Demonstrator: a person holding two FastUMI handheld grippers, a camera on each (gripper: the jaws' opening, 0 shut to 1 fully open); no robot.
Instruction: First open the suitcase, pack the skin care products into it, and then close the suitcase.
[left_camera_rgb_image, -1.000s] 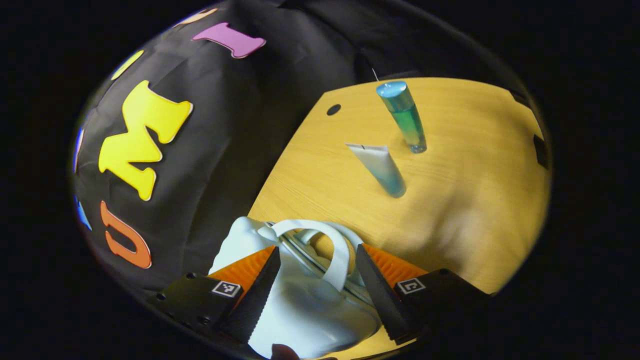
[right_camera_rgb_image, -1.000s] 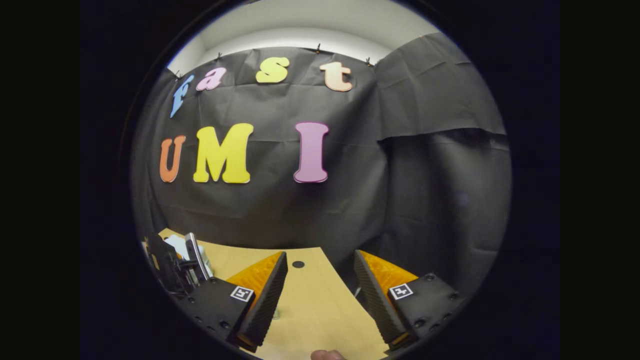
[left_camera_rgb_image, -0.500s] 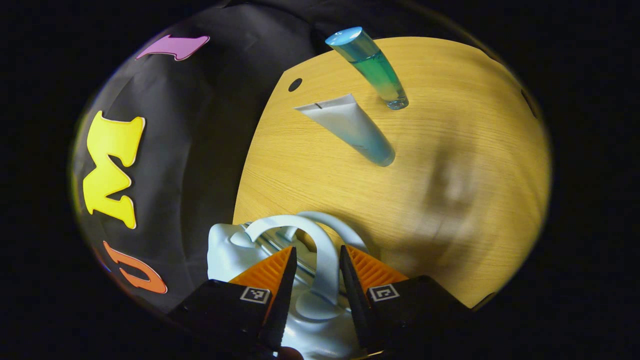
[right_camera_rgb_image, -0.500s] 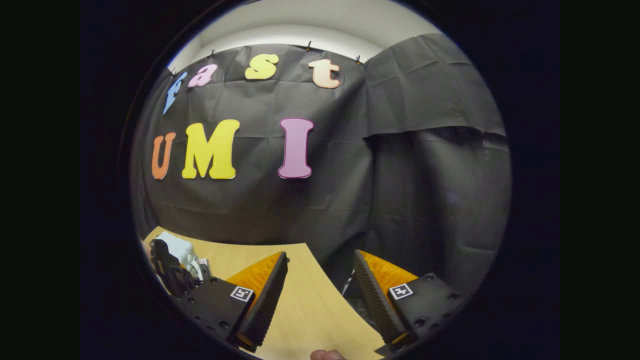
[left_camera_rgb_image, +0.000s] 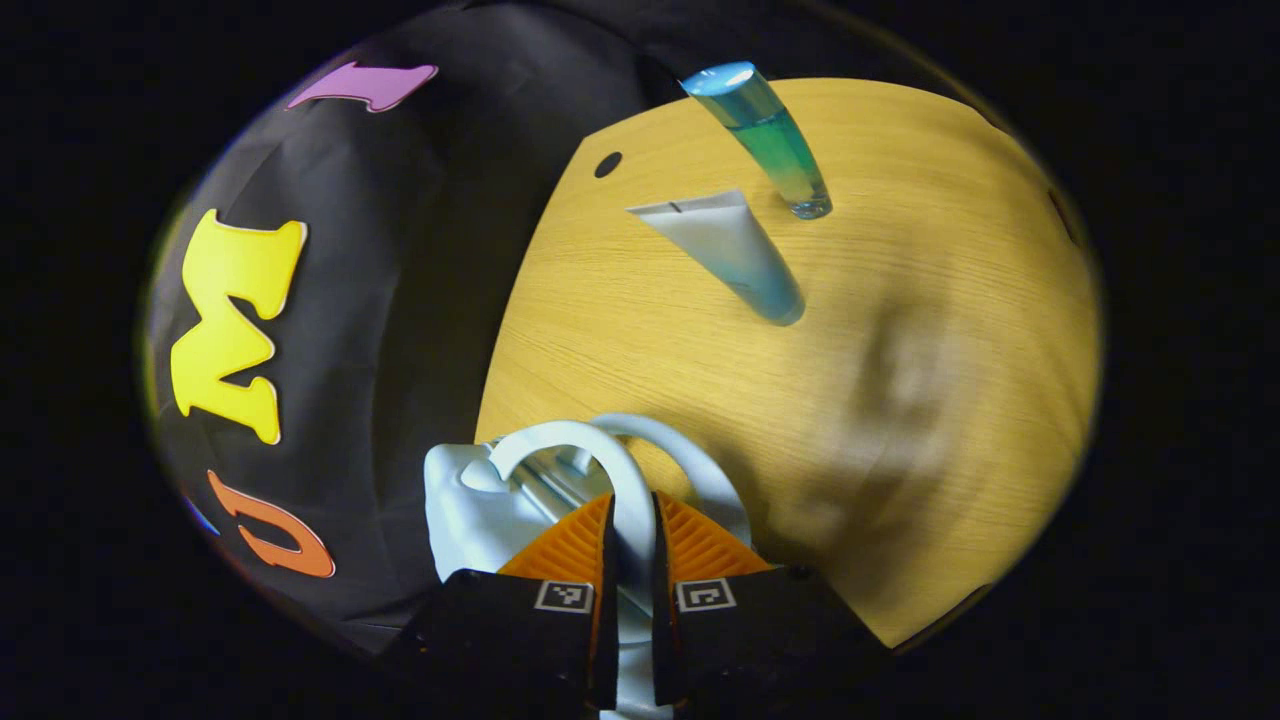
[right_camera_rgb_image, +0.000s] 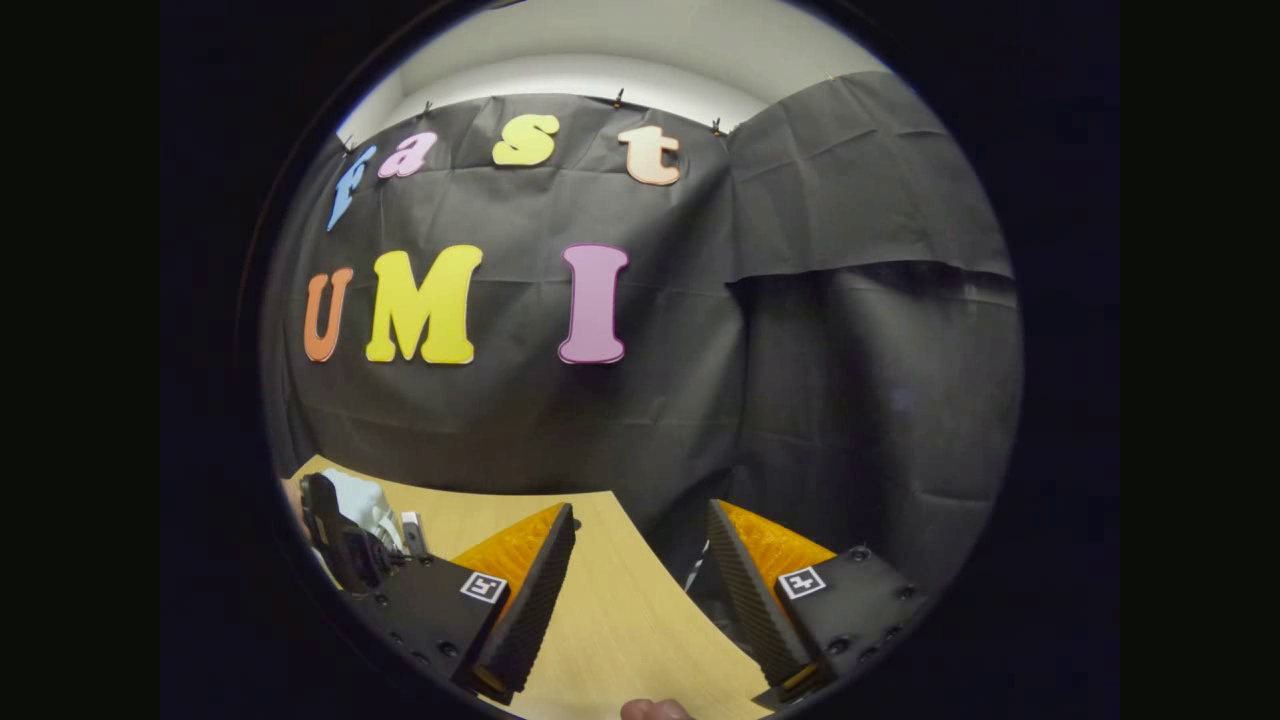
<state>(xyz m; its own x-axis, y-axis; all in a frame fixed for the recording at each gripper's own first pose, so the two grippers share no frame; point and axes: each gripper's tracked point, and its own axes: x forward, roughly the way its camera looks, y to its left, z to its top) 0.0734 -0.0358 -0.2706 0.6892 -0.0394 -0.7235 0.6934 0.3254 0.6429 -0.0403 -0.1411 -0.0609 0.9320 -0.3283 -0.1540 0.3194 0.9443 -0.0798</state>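
A pale blue suitcase (left_camera_rgb_image: 470, 505) lies at the near left corner of the wooden table (left_camera_rgb_image: 900, 330). My left gripper (left_camera_rgb_image: 630, 530) is shut on its curved handle (left_camera_rgb_image: 600, 455), both fingers pressing the strap. Farther off on the table stand a white and blue tube (left_camera_rgb_image: 730, 250) on its cap and a tall blue-green bottle (left_camera_rgb_image: 770, 140). In the right gripper view, my right gripper (right_camera_rgb_image: 635, 560) hangs open over the table's edge with nothing between its fingers. At the far left there I see the left gripper (right_camera_rgb_image: 340, 545) and the suitcase (right_camera_rgb_image: 365, 505) beside it.
The black cloth wall (left_camera_rgb_image: 400, 270) runs close along the table's left edge. A small dark hole (left_camera_rgb_image: 607, 164) marks the tabletop near the far corner. A fingertip (right_camera_rgb_image: 650, 710) shows at the bottom of the right gripper view.
My left gripper has gone from wide open to shut on the suitcase handle. The right gripper has drifted slightly and stays open.
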